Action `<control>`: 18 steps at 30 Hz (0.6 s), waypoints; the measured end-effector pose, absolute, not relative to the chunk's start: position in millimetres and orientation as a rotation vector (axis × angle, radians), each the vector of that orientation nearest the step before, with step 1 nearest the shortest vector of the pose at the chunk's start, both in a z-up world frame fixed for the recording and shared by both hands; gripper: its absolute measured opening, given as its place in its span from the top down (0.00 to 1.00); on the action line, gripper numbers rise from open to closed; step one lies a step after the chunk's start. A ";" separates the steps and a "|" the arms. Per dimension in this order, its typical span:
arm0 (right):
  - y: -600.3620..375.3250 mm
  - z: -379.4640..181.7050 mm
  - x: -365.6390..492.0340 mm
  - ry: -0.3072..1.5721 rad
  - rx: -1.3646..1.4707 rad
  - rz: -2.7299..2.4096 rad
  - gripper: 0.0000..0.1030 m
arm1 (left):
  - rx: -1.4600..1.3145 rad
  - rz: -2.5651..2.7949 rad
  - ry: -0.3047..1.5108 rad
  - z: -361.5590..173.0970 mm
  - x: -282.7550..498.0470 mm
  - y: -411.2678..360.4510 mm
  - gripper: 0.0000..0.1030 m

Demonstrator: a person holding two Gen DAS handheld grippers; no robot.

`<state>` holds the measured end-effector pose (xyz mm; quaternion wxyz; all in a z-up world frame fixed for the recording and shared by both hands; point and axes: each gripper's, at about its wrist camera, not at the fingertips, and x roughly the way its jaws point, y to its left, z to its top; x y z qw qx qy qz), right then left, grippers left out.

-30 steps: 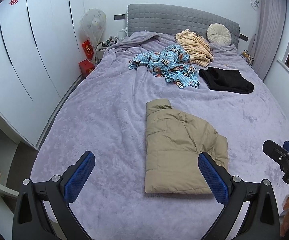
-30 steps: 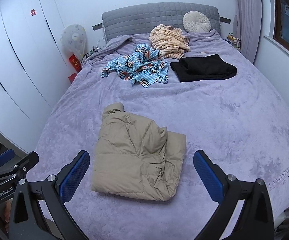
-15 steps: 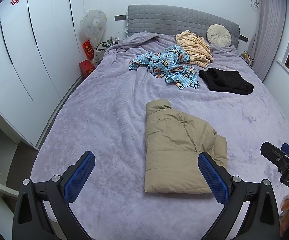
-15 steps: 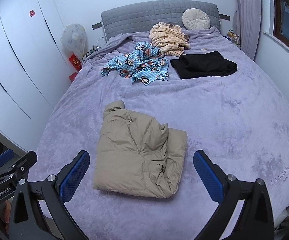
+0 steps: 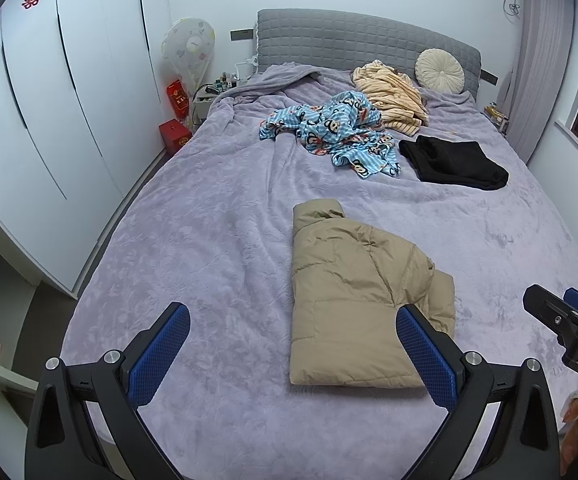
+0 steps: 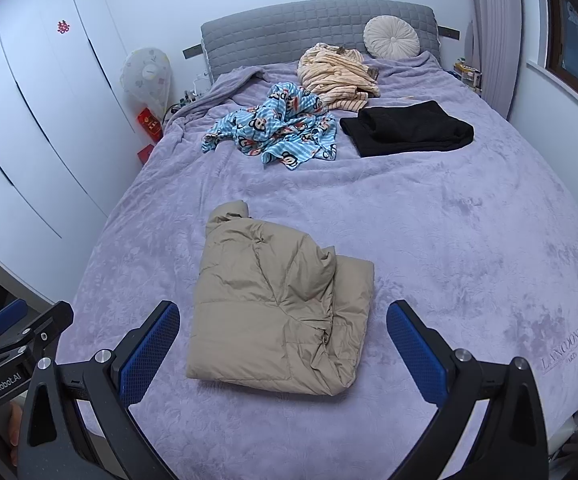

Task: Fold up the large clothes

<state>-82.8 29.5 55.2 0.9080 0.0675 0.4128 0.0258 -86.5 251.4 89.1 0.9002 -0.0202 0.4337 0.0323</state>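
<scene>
A tan puffer jacket (image 5: 353,296) lies folded on the purple bed (image 5: 209,248); it also shows in the right wrist view (image 6: 277,300). My left gripper (image 5: 293,356) is open and empty, held above the bed's near edge just before the jacket. My right gripper (image 6: 283,354) is open and empty, held over the jacket's near edge. Further back lie a crumpled blue cartoon-print garment (image 6: 277,128), a folded black garment (image 6: 409,128) and a cream striped garment (image 6: 337,72).
A grey headboard (image 6: 313,28) with a round cushion (image 6: 391,36) stands at the back. White wardrobe doors (image 5: 49,120) run along the left, with a covered fan (image 5: 187,50) and red boxes (image 5: 175,136) in the corner. A curtain (image 6: 489,20) and window are on the right.
Both grippers have drifted slightly; the right wrist view has tilted down a little toward the jacket. The clothes have not moved.
</scene>
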 end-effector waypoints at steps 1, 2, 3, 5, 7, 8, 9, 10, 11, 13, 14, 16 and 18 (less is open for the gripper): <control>29.5 55.2 -82.9 0.851 0.140 0.054 0.00 | -0.044 0.068 0.897 88.9 -86.6 251.3 0.00; 29.6 55.5 -82.1 0.851 0.139 0.053 0.00 | -0.045 0.068 0.897 89.1 -86.9 251.4 0.00; 29.6 55.5 -82.1 0.851 0.140 0.052 0.00 | -0.045 0.068 0.897 89.2 -86.8 251.4 0.00; 29.9 55.6 -82.2 0.851 0.139 0.052 0.00 | -0.043 0.068 0.896 88.8 -85.7 251.3 0.00; 30.1 55.5 -82.4 0.852 0.140 0.051 0.00 | -0.044 0.067 0.898 88.8 -85.5 251.6 0.00; 30.5 54.1 -83.7 0.853 0.141 0.051 0.00 | -0.045 0.068 0.899 89.0 -85.8 251.8 0.00; 30.5 54.1 -83.6 0.853 0.140 0.051 0.00 | -0.043 0.067 0.897 88.8 -84.8 251.7 0.00; 30.6 53.9 -84.0 0.854 0.140 0.051 0.00 | -0.043 0.067 0.897 89.3 -85.7 251.6 0.00; 30.8 54.1 -83.6 0.853 0.141 0.051 0.00 | -0.042 0.067 0.897 88.8 -84.6 251.9 0.00; 30.9 54.1 -84.0 0.854 0.142 0.051 0.00 | -0.043 0.066 0.896 88.9 -84.3 252.1 0.00; 31.0 54.0 -84.4 0.854 0.142 0.050 0.00 | -0.042 0.067 0.896 88.8 -84.1 252.2 0.00; 30.8 54.3 -84.2 0.853 0.142 0.051 0.00 | -0.040 0.070 0.897 88.7 -85.1 252.8 0.00; 30.8 53.6 -84.5 0.853 0.141 0.051 0.00 | -0.038 0.073 0.897 88.8 -87.4 253.7 0.00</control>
